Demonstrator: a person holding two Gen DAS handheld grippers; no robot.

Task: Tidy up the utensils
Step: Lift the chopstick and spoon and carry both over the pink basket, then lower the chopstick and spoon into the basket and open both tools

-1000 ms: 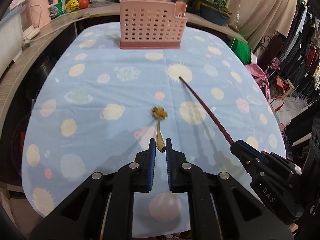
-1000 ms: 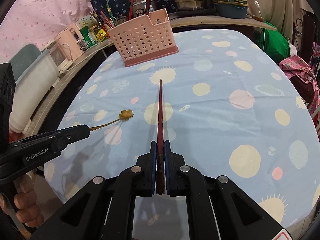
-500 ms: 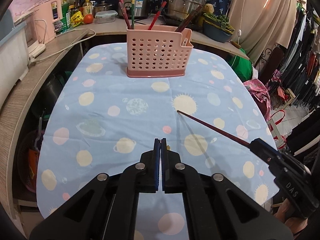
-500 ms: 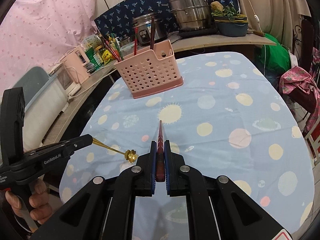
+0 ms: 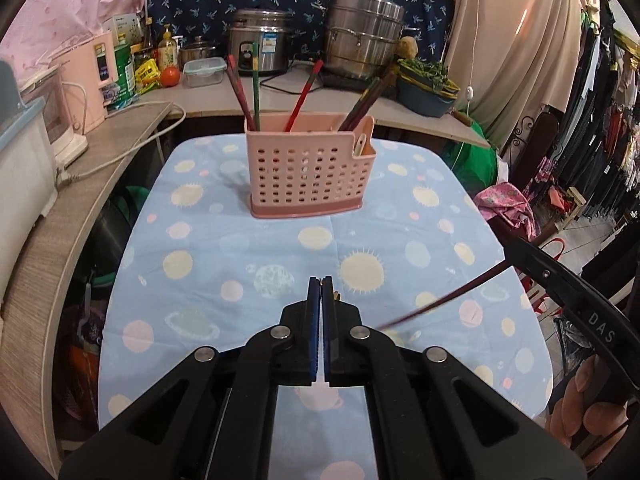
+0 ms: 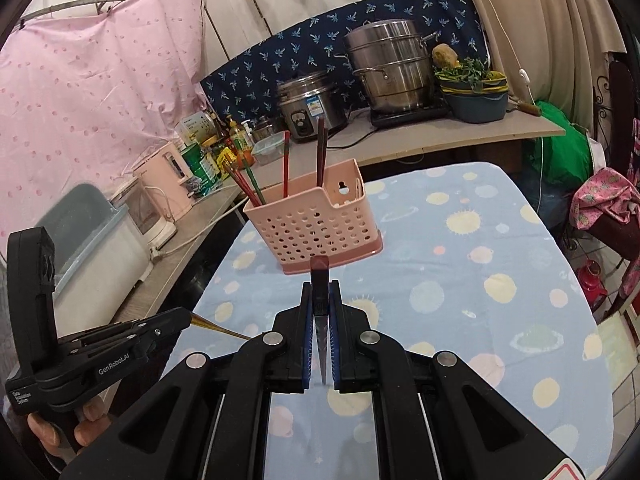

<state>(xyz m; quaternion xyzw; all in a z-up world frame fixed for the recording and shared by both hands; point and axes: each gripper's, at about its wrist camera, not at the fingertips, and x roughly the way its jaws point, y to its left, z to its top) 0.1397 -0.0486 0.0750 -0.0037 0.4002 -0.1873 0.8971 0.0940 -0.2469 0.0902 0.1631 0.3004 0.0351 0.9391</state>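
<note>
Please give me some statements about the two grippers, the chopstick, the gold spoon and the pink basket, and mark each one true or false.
1. The right gripper is shut on a dark red chopstick. True.
2. The left gripper is open and holds nothing. False: it is shut on the gold spoon.
3. The pink basket lies tipped on its side. False: it stands upright on the tablecloth.
4. Several chopsticks stand in the basket. True.
5. Both held utensils are lifted off the table. True.
</note>
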